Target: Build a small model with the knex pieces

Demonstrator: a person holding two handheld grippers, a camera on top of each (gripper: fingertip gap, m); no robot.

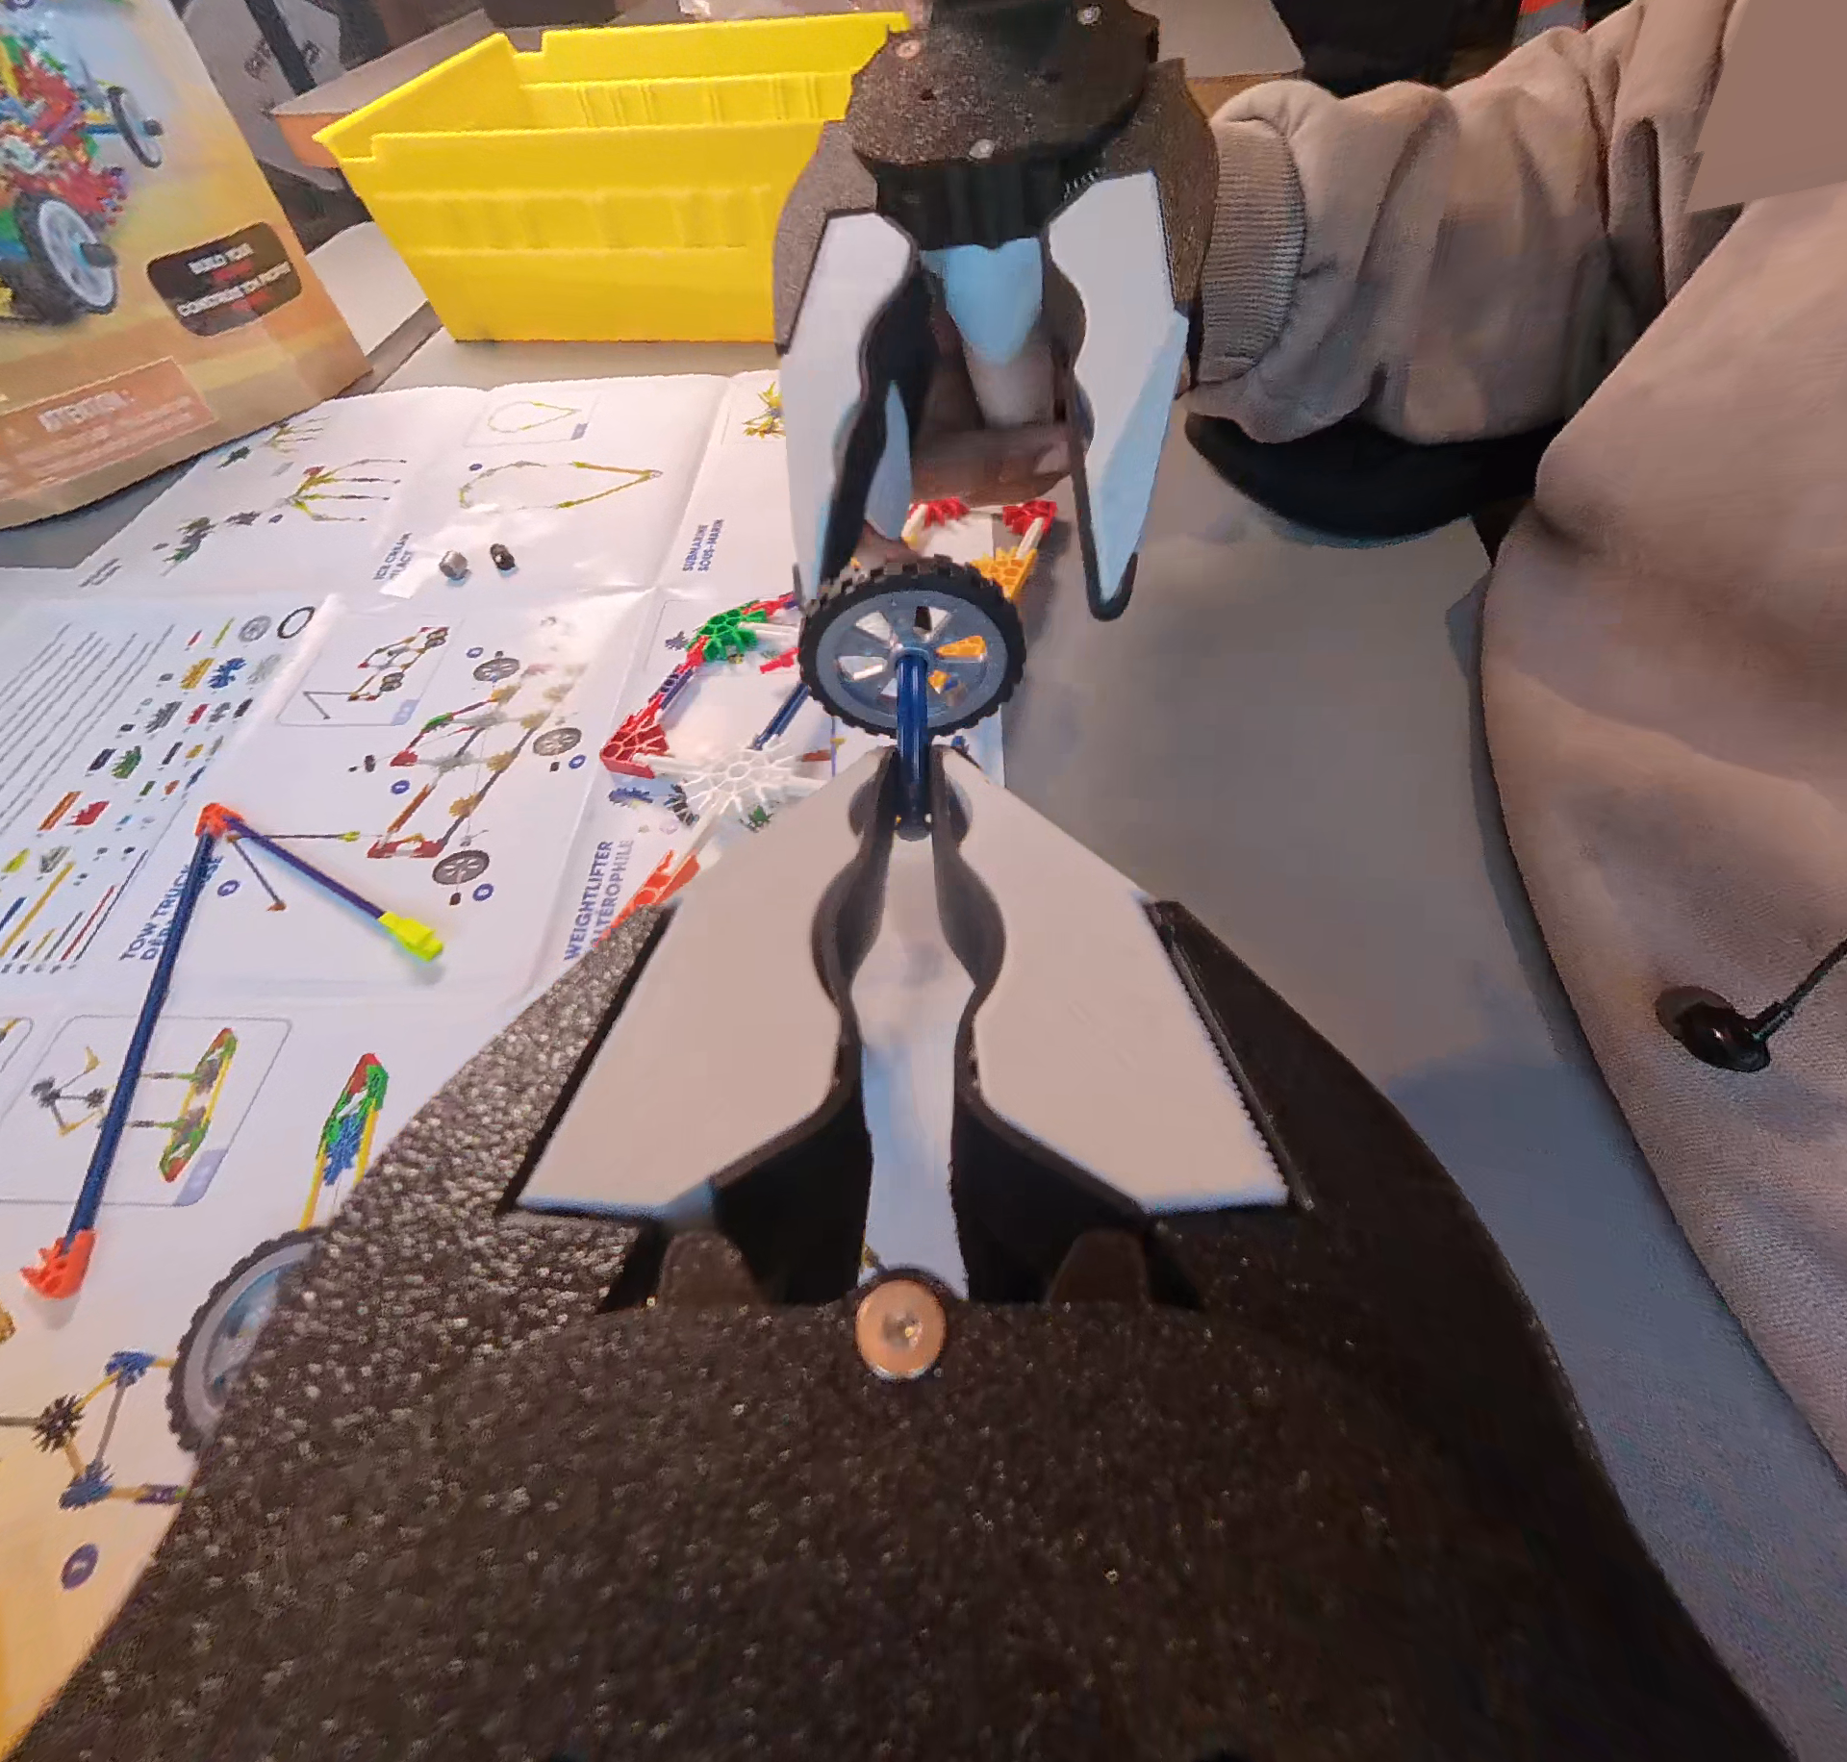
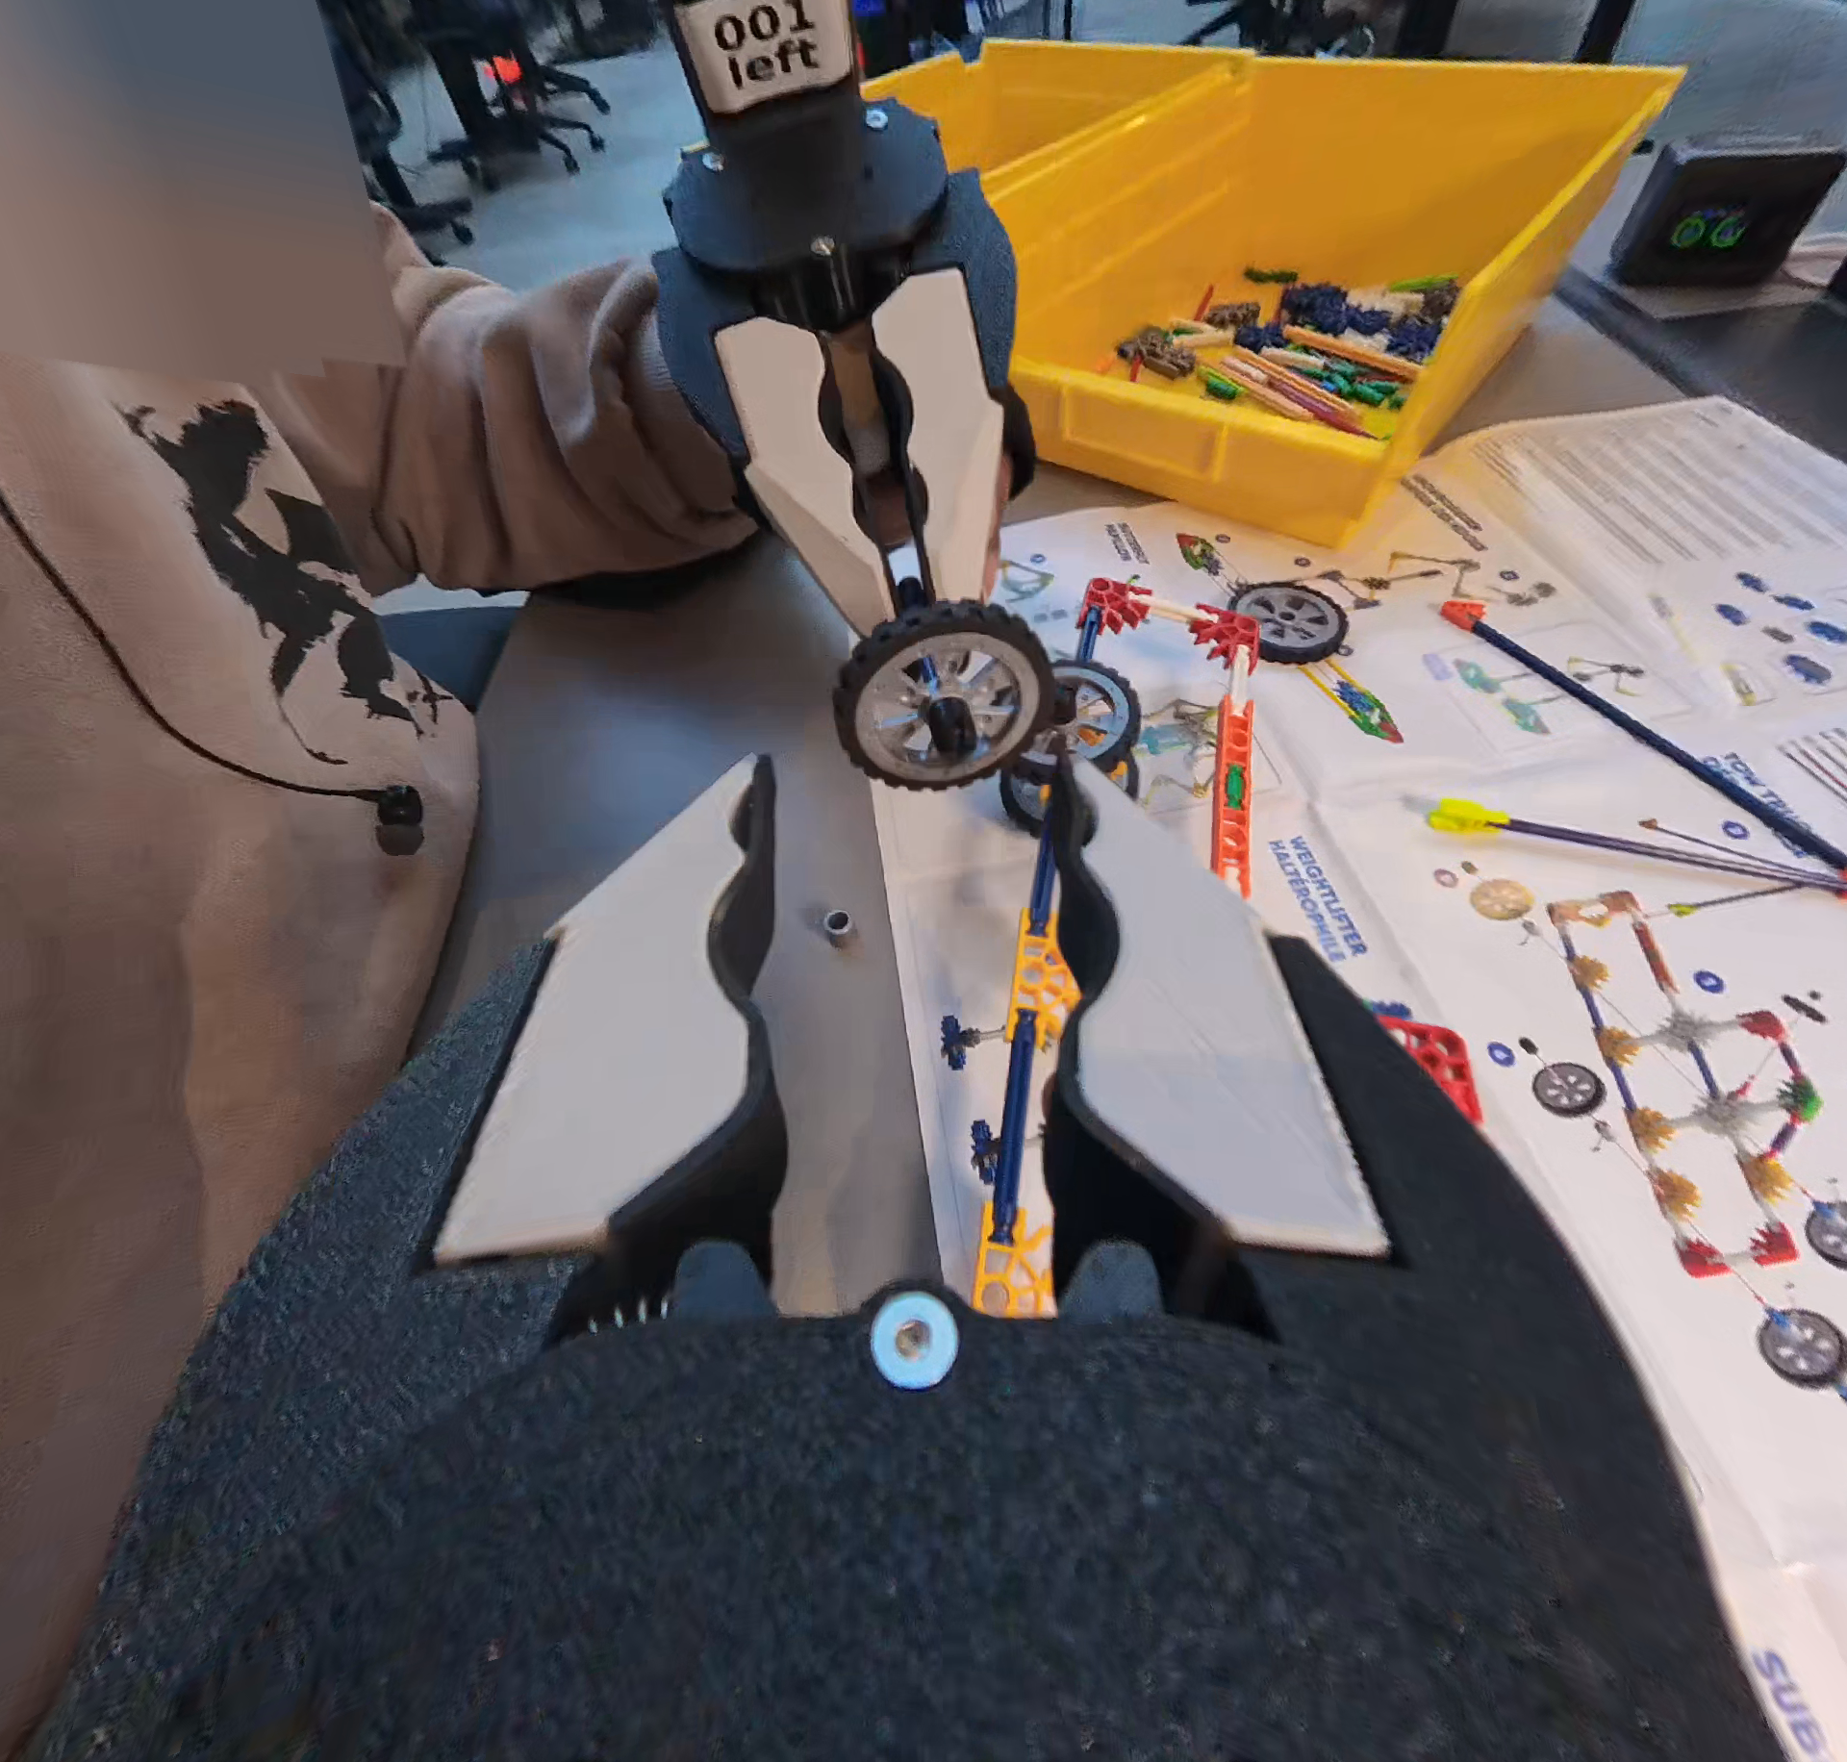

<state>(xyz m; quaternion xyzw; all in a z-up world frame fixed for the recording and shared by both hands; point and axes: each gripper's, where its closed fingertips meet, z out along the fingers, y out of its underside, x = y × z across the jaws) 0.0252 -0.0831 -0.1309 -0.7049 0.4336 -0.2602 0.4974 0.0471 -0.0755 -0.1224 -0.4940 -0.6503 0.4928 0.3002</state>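
My left hand-held gripper (image 1: 912, 795) pinches the blue rod (image 1: 912, 725) carrying the wheel (image 1: 912, 648) above the desk (image 1: 1249, 815), while my right hand-held gripper (image 2: 915, 795) hangs spread just short of it, so I'd judge squaring both jaws on the tyre matters.

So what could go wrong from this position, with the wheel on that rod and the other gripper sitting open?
1. The left gripper pinches only the thin blue rod at its fingertips; the rod may twist or slip.
2. The wheel sits near the rod's end and could slide off.
3. The open right gripper hangs close over the toy frame on the instruction sheet; a careless move might knock it, or the small metal sleeve on the table.
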